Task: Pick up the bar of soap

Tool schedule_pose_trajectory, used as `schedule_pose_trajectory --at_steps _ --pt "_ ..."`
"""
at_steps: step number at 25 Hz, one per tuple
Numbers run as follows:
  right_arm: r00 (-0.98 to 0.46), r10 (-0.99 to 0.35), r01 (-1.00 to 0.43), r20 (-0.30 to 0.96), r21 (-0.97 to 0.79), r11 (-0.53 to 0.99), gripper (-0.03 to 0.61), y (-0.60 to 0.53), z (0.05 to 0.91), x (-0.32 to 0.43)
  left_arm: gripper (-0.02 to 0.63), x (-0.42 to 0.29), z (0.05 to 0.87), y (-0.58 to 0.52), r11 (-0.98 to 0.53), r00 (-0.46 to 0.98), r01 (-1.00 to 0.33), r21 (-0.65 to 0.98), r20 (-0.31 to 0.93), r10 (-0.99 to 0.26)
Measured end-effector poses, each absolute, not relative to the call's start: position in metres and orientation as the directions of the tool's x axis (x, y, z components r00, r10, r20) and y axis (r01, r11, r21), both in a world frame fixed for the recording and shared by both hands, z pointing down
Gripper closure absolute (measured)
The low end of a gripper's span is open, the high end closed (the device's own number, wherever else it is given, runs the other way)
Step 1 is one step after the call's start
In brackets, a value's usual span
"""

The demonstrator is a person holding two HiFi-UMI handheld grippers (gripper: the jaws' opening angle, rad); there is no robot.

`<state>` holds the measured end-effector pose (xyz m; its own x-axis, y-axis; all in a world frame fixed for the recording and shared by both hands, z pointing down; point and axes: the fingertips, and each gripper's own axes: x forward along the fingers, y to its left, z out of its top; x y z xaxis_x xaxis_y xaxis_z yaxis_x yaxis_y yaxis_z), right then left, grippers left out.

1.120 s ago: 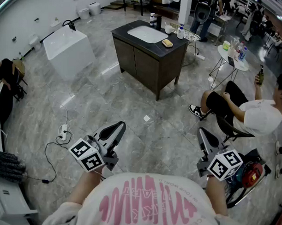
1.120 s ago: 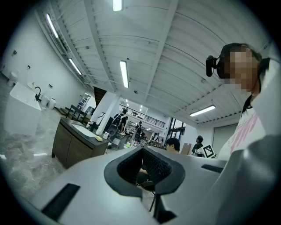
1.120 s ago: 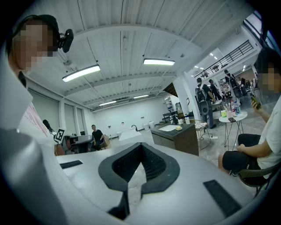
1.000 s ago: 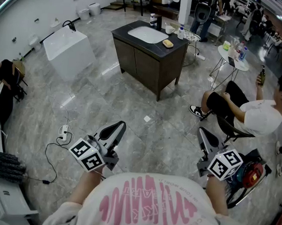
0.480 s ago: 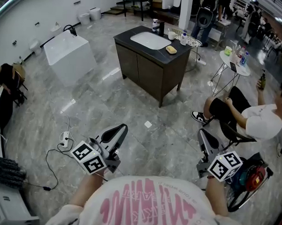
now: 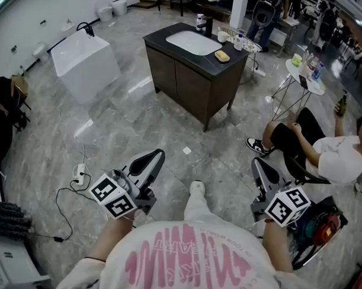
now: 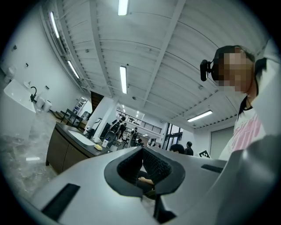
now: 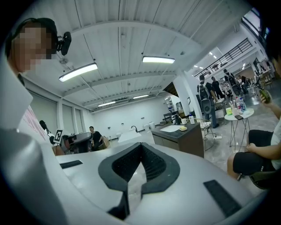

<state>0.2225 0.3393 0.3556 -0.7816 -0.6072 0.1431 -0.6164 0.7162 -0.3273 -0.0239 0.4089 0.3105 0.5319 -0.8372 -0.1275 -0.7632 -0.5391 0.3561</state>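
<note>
My left hand-held gripper (image 6: 157,153) and right hand-held gripper (image 6: 257,164) both have their jaws closed together on nothing. The yellow bar of soap (image 6: 222,55) lies on the dark counter (image 6: 154,40) beside the basin (image 6: 193,42), well apart from both.

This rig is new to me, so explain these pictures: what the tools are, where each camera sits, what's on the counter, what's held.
A person holds a two-jaw gripper in each hand. The head view, from a camera on their head, looks down on the left gripper and right gripper. The other two views come from cameras riding on each gripper, looking along its jaws. Both grippers are shut and empty. Across the floor stands a dark cabinet with a sink; the yellow bar of soap lies on its top beside the sink, well away from both grippers.
</note>
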Motion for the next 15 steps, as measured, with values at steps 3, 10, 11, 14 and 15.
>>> schedule_pose_trajectory --at_steps 3,10,11,14,15 --pt "-0.796 -0.587 -0.601 0.147 -0.301 0.740 0.569 0.311 0.362 0.209 0.603 -0.031 0.315 0.378 -0.529 0.520 -0.772 0.352 -0.128 -0.845" --pt "-0.812 -0.571 -0.574 0.121 -0.343 0.744 0.569 0.203 0.363 0.187 0.603 -0.051 0.316 0.285 -0.516 0.515 -0.797 0.314 -0.095 -0.852" --pt "-0.815 -0.567 -0.570 0.119 -0.340 0.748 0.569 0.185 0.362 0.182 0.603 -0.056 0.316 0.270 -0.510 0.509 -0.803 0.308 -0.088 -0.856" --pt "-0.821 -0.558 -0.564 0.123 -0.329 0.757 0.569 0.136 0.359 0.170 0.603 -0.066 0.314 0.227 -0.498 0.495 -0.808 0.315 -0.096 -0.863" --pt "-0.819 -0.559 -0.567 0.127 -0.328 0.756 0.569 0.120 0.357 0.167 0.603 -0.068 0.314 0.213 -0.496 0.491 -0.808 0.319 -0.100 -0.865"
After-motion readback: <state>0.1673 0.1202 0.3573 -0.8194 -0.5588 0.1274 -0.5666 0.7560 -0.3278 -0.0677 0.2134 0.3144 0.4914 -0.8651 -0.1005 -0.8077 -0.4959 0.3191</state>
